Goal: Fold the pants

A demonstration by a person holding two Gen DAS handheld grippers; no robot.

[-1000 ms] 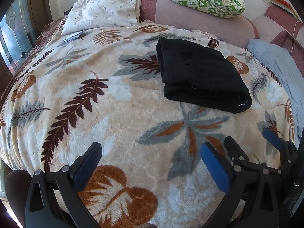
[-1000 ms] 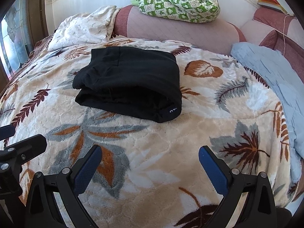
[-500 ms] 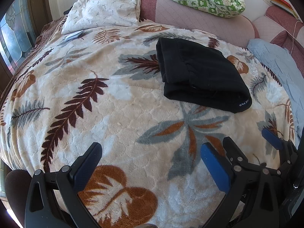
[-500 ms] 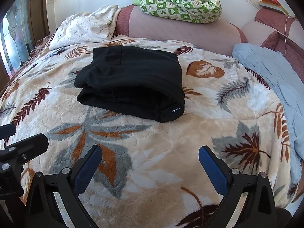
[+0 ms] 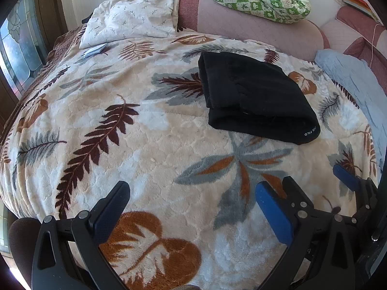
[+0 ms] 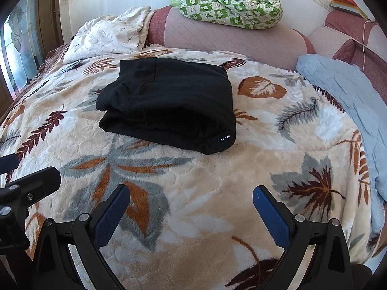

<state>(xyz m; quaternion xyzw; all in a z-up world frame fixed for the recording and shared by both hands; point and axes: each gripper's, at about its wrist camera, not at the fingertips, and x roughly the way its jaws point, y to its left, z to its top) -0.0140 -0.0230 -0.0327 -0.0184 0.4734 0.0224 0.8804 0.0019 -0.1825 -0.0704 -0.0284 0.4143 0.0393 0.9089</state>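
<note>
1. Left wrist view: your left tool (image 5: 191, 207) was released, its blue pads spread wide and holding nothing, hovering over the leaf-print blanket (image 5: 150, 145) near the bed's near edge. The black pants (image 5: 256, 96) lay far and to the right, already folded into a compact stack, well apart from the tool. Your right tool (image 5: 312, 188) showed at the right edge, also clear of the cloth.

2. Right wrist view: your right tool (image 6: 191, 205) was likewise released and empty. The pants (image 6: 169, 106) sat in the middle of the bed, rounded fold facing you, small white lettering at the near right corner. The layers looked puffy and the left end sat slightly uneven.

3. Judging from this, the fold looked essentially done. If you tidied it, you wanted to press the top layer flat and square the left edge, not regrip and disturb the stack; otherwise keep both tools well away.
</note>
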